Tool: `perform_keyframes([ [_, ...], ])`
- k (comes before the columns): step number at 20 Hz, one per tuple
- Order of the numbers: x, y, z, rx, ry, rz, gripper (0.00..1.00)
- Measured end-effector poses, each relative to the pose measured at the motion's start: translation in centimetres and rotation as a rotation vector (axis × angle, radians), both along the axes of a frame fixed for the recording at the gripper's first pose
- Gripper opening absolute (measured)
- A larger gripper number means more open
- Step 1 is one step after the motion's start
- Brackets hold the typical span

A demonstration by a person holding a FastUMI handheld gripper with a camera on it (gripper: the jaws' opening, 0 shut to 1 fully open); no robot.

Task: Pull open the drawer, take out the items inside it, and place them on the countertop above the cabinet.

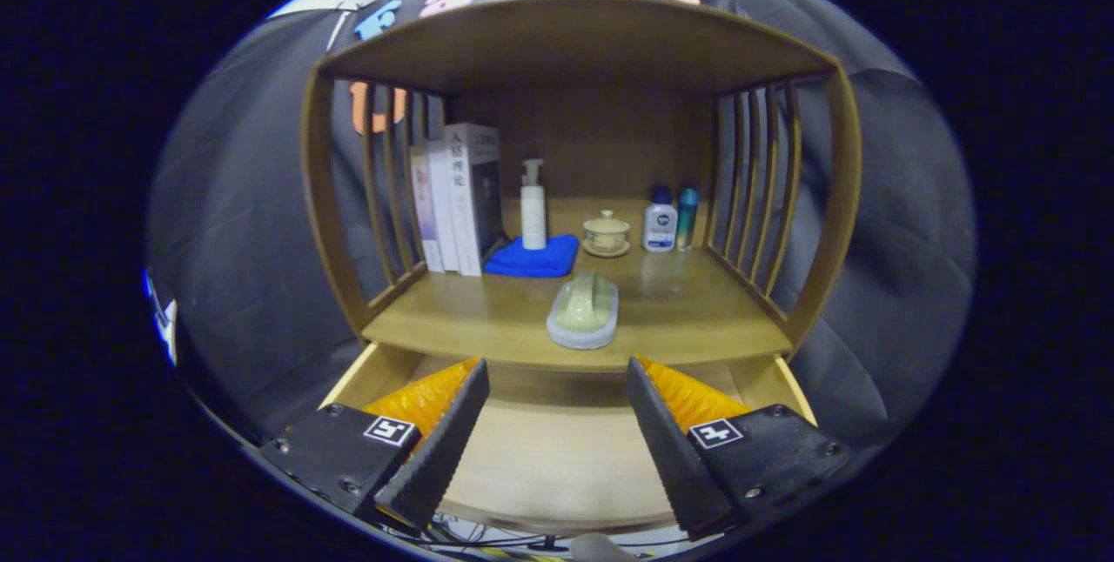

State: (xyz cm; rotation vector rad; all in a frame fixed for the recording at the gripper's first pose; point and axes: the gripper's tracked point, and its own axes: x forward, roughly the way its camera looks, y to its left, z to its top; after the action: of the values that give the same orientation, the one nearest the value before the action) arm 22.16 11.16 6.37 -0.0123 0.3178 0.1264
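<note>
Drawer [557, 458] pulled open under the counter [696, 318], bare wood between the fingers. Pale dish [583, 311] sitting at the counter's front edge, just beyond the tool [557, 427]. Tool spread wide, gripping nothing. Farther back: blue cloth [533, 257], pump bottle [533, 205], books [461, 197], lidded cup [606, 231].

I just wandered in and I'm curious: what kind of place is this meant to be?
Likely a mock household corner: a wooden cabinet with books, a pump bottle and a lidded cup, its drawer open under the spread gripper.
</note>
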Motion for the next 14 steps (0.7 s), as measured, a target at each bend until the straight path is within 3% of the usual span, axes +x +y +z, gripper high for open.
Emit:
perform_keyframes([
  [7,-8.5,1.0,4.2,0.034,-0.204,0.028,0.99],
  [14,-14.1,-2.4,0.3,0.077,-0.26,-0.051,1.0],
])
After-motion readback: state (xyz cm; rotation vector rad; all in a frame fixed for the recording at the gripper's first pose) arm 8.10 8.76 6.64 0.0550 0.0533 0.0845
